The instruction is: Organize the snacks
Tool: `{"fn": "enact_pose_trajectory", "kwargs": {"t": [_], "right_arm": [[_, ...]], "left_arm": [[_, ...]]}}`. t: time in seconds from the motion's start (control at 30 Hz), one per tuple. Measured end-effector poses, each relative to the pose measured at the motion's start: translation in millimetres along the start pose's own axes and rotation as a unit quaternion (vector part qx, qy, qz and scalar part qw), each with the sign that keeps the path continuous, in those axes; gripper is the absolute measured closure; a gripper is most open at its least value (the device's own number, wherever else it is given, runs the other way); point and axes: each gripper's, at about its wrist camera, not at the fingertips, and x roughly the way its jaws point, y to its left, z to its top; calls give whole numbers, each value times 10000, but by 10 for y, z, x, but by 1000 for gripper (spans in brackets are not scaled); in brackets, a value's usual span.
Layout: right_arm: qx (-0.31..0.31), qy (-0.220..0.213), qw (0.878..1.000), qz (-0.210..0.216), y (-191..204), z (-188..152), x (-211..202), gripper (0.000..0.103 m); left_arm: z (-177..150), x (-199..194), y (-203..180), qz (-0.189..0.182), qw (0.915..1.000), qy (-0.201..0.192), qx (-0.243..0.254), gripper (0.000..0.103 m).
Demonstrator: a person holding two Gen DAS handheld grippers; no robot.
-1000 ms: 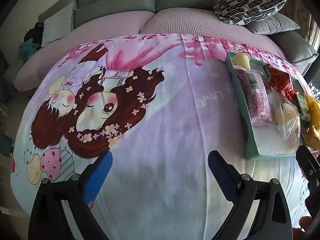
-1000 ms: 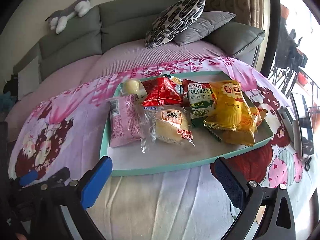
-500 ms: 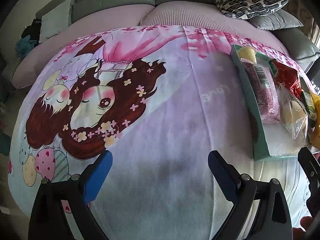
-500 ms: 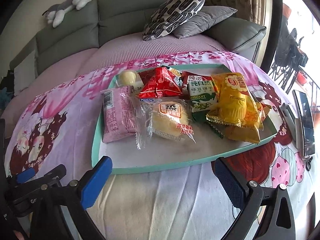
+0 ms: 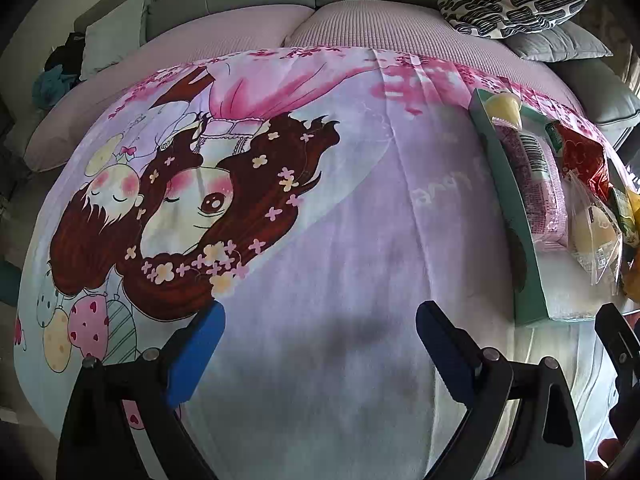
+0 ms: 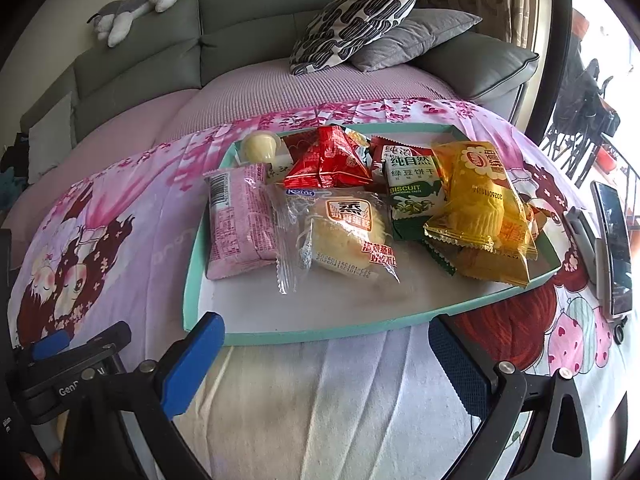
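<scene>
Right wrist view: the right gripper [image 6: 324, 350] hangs above the cartoon-print blanket [image 6: 120, 216] with its blue-padded fingers [image 6: 192, 364] spread wide and nothing between them, just short of the near rim of a teal tray [image 6: 312, 336]. On the tray's white floor lie the snacks. A pink packet [image 6: 240, 222] with a barcode sits at the left, its far end overlapping the tray's left rim. Beside it, touching, is a clear-wrapped steamed cake [image 6: 346, 234]. Behind those are a pale yellow jelly cup [image 6: 262, 146] in the far left corner and a red foil pouch [image 6: 330, 160]. A green mung-bean biscuit pack [image 6: 414, 196] lies right of centre, partly under a yellow cake packet [image 6: 476, 204] (more yellow wrappers are stacked beneath it). A phone [image 6: 614, 248] lies on the blanket past the tray's right end. A patterned pillow [image 6: 356, 20] and a grey cushion [image 6: 416, 38] lean on the sofa [image 6: 240, 28], with a plush toy [image 6: 136, 6] on its backrest.

Left wrist view: the left gripper [image 5: 318, 340] also stands spread and empty, over bare blanket well to the left of the tray [image 5: 516, 216], which lies along the right edge.
</scene>
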Motion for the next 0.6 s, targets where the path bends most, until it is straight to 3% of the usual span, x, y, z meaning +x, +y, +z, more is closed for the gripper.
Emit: {"fn": "enact_pose_trajectory", "kwargs": {"t": [0.47,0.6], "right_arm": [[23,8,10000,-1,-12,-2,0,0],[25,5,10000,-1,-13,-2,-1,0]], "left_arm": [[4,14,1,34,10000,16,-3,7],[2,-36,2,88,9999,-138,-8,7]]}}
